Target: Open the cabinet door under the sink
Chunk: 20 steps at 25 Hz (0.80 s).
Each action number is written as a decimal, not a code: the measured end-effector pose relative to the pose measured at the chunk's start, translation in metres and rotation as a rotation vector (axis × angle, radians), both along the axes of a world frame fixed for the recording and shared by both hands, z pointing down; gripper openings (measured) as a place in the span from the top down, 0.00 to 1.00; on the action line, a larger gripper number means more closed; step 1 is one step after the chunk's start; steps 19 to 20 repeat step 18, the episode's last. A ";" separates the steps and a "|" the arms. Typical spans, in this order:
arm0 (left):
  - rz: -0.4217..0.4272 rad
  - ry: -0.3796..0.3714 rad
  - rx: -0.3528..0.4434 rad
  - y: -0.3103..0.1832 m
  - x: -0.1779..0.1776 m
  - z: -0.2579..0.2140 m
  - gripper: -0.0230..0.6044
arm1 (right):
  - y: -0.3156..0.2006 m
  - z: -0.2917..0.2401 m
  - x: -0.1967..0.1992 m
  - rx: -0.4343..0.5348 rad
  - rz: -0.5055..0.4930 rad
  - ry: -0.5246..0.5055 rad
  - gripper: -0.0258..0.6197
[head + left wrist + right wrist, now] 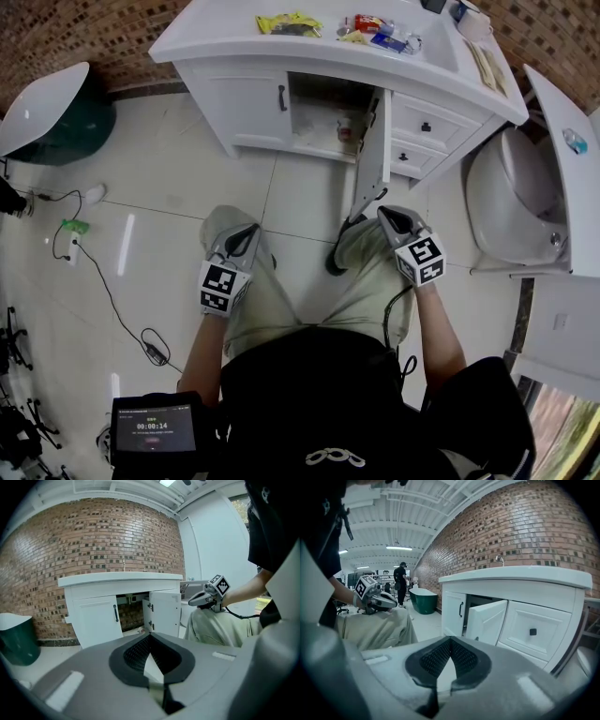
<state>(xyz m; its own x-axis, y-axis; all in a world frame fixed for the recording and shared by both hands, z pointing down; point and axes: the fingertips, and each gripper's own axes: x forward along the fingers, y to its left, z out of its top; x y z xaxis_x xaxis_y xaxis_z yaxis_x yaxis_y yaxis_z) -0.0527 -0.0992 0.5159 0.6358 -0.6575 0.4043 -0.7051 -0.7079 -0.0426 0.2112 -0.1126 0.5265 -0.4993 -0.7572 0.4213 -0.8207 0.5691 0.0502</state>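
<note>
The cabinet door stands swung out from the middle of the vanity front, so the opening looks done. The best course now is to stay off the door's free edge and avoid nudging it back. The left gripper and right gripper rest on the person's knees. Both point slightly down toward the vanity, jaws pressed together on nothing.

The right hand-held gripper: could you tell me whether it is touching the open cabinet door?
Apart. In the right gripper view the right hand-held gripper, jaws shut, ends short of the cabinet door, with a gap between.
</note>
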 end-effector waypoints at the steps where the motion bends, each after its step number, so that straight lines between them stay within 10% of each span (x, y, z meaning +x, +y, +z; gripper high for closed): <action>1: 0.000 0.000 -0.001 0.000 0.000 0.000 0.94 | 0.000 0.000 0.000 0.001 -0.001 0.001 0.98; 20: -0.001 0.005 0.005 0.001 0.001 -0.001 0.94 | 0.001 0.002 0.002 0.001 0.003 0.013 0.98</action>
